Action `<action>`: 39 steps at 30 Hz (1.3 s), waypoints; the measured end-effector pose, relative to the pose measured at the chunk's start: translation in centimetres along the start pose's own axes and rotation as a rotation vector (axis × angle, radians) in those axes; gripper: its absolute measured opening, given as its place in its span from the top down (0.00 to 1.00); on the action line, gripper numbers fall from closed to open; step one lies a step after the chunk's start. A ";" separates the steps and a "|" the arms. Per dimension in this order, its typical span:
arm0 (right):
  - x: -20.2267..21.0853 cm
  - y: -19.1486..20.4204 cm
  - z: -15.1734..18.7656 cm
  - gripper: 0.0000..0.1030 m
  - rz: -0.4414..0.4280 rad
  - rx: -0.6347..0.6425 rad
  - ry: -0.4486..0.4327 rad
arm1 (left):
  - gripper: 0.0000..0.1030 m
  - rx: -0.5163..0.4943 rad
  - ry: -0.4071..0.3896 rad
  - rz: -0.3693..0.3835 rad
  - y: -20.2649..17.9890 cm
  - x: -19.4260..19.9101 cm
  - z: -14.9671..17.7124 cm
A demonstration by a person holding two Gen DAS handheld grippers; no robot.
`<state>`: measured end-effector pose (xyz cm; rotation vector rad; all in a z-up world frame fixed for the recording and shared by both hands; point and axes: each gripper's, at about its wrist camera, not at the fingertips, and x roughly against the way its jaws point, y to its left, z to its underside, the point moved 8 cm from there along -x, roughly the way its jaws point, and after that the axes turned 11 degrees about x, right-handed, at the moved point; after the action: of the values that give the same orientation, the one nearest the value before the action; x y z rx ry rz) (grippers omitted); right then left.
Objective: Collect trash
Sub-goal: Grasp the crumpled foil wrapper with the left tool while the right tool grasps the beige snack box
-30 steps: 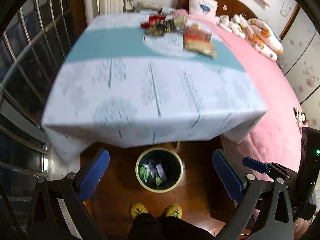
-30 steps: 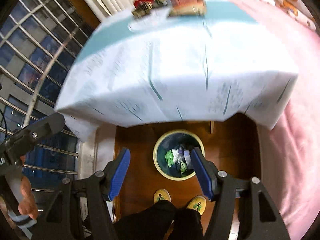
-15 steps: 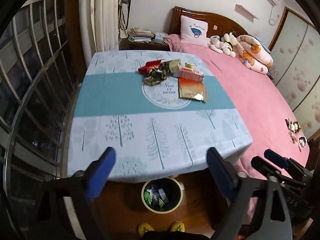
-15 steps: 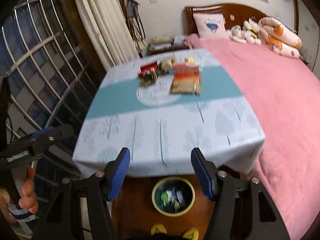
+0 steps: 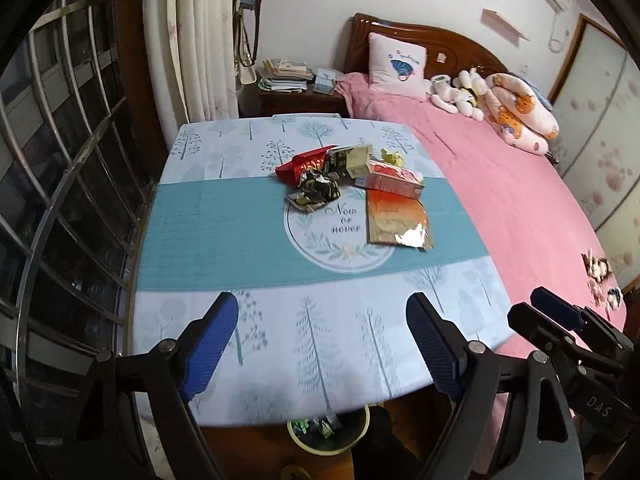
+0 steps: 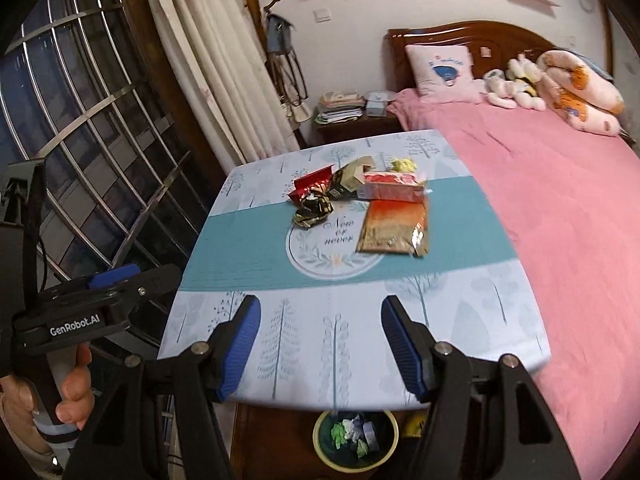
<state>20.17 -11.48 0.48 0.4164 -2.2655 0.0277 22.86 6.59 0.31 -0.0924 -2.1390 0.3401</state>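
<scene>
Both views are taken from above the near edge of the table (image 5: 224,216), angled down and forward toward the bed (image 5: 500,184) and far wall. The left view is framed by the left gripper (image 5: 322,344), spread wide; the right gripper (image 6: 320,344) is seen likewise in the right view. The table, wrappers (image 6: 360,200), bed and bin (image 6: 356,436) are shared. Each gripper is caught at the edge of the other's view. The wrappers are held well ahead of both.

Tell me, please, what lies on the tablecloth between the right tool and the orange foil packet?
Nothing: in the right wrist view, only bare tablecloth separates the open right tool from the orange foil packet.
</scene>
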 end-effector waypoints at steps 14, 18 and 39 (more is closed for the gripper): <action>-15.9 -9.8 -8.2 0.58 -0.225 0.021 0.186 | 0.18 0.206 0.117 -0.106 -3.7 -17.8 -9.4; -20.5 -11.5 -9.7 0.58 -0.272 0.019 0.235 | 0.18 0.245 0.145 -0.172 -3.6 -22.9 -11.0; -32.0 -10.6 -13.7 0.58 -0.432 -0.037 0.323 | 0.28 0.467 0.253 -0.225 0.4 -32.3 -10.9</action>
<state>53.04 -10.14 -15.04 0.8122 -1.8199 -0.1576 49.88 2.91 -20.08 0.3530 -1.7521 0.6478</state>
